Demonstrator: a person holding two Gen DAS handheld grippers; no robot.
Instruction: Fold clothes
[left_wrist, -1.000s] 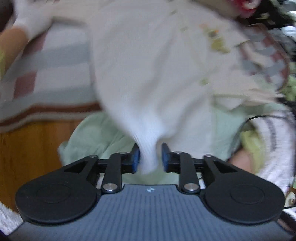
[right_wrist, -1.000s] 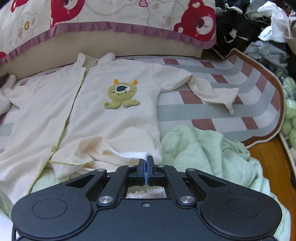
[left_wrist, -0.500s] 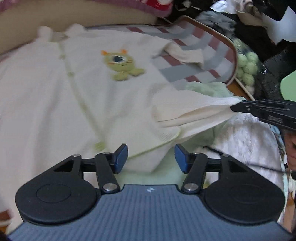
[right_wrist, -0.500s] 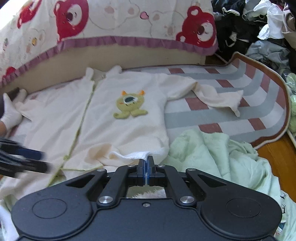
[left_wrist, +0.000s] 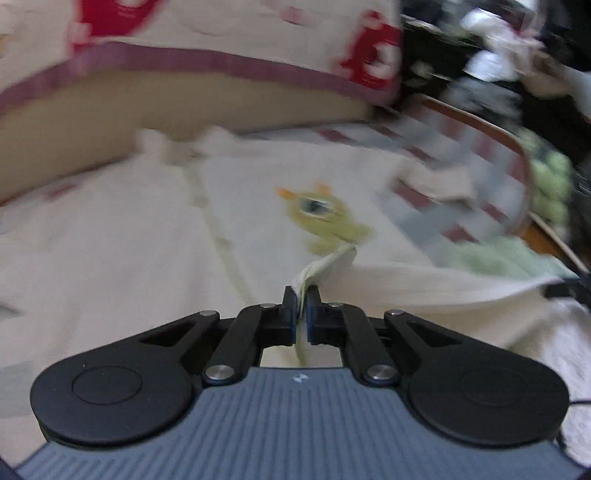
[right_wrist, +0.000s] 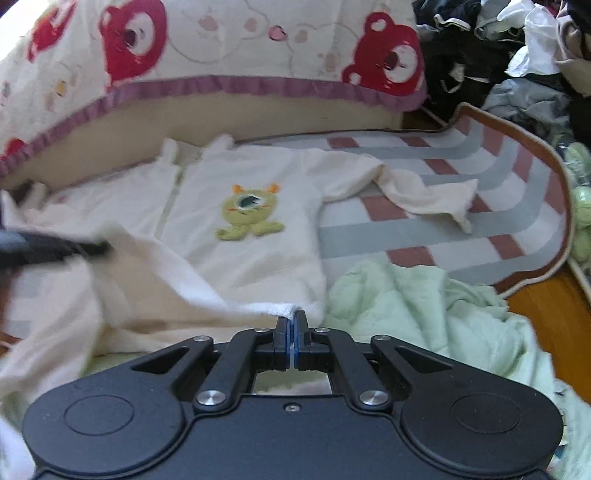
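A cream baby garment (right_wrist: 251, 258) with a green monster patch (right_wrist: 249, 214) lies spread front-up on a striped mat. My right gripper (right_wrist: 291, 317) is shut on the bottom hem at its right corner. My left gripper (left_wrist: 302, 291) is shut on a green-trimmed fold of the same garment (left_wrist: 129, 240) near the button line, just below the patch (left_wrist: 325, 218). The hem stretches in a raised band between the two grippers. In the right wrist view the left gripper (right_wrist: 55, 249) shows as a dark blur at the left. The right sleeve (right_wrist: 424, 192) lies out across the mat.
The striped mat (right_wrist: 424, 236) has a brown curved border. A pale green blanket (right_wrist: 424, 302) is bunched at the near right. Bear-print bedding (right_wrist: 221, 48) rises behind the garment. A heap of dark clothes (right_wrist: 498, 55) and green balls (right_wrist: 580, 199) sit at the right, above wooden floor (right_wrist: 546, 314).
My left gripper let go of the white fabric, opened wide, swung across over the garment and closed on the hem fold. The right gripper stayed shut on its corner.
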